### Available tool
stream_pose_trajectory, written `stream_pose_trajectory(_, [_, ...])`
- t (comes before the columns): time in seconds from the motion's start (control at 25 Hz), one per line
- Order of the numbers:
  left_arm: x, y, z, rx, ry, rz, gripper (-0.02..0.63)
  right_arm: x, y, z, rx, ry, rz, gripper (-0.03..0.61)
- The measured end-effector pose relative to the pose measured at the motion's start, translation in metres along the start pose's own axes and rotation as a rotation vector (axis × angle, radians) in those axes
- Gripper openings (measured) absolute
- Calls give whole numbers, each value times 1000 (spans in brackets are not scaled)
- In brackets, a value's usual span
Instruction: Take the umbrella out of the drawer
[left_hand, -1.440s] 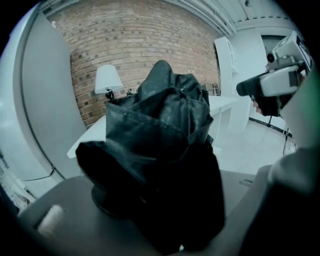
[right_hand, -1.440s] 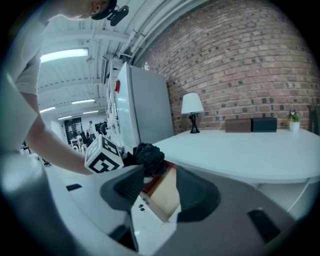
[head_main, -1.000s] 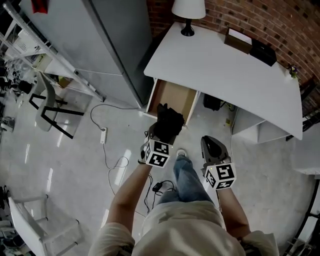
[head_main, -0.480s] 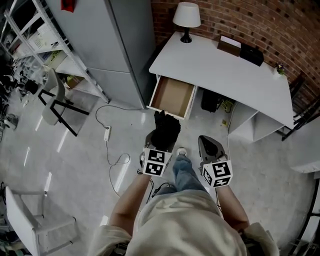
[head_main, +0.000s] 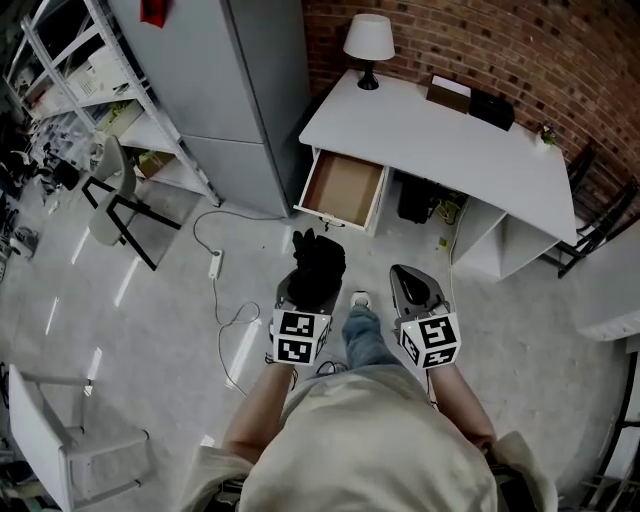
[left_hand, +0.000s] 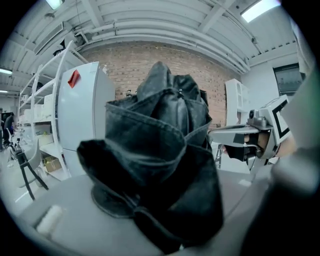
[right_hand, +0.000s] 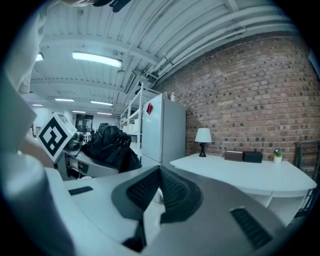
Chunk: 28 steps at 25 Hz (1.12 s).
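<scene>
A folded black umbrella (head_main: 317, 265) is held by my left gripper (head_main: 308, 292), whose jaws are shut on its crumpled fabric. The bundle hangs over the floor, clear of the open wooden drawer (head_main: 343, 190) of the white desk (head_main: 440, 135). The drawer looks empty inside. In the left gripper view the umbrella (left_hand: 160, 165) fills the middle of the picture. My right gripper (head_main: 410, 280) is level with the left one and a little to its right, shut with nothing in it. Its ribbed pads (right_hand: 150, 187) meet in the right gripper view, where the umbrella (right_hand: 112, 145) shows at the left.
A lamp (head_main: 368, 40) and dark boxes (head_main: 470, 100) stand on the desk against the brick wall. A tall grey cabinet (head_main: 220, 90), shelving (head_main: 70, 70) and a chair (head_main: 110, 190) stand at the left. A power strip with its cable (head_main: 215, 265) lies on the floor.
Both grippers have drawn back from the drawer toward the person and risen. The umbrella went with the left gripper, further from the drawer front.
</scene>
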<state>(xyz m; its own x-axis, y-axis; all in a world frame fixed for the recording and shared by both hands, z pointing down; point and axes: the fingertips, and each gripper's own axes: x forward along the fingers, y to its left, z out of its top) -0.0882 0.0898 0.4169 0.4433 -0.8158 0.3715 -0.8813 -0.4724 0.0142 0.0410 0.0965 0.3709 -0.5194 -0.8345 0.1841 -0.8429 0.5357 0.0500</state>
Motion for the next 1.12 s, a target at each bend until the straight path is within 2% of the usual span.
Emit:
stream_pose_trajectory(0.24, [-20,3,-6,-61,-8,24,272,-5,6,5,-1,-12,2,2])
stream_pose_trajectory(1.12, [-28,20,-7,-73,-26,55,272,10,22,0,-9,10,23,0])
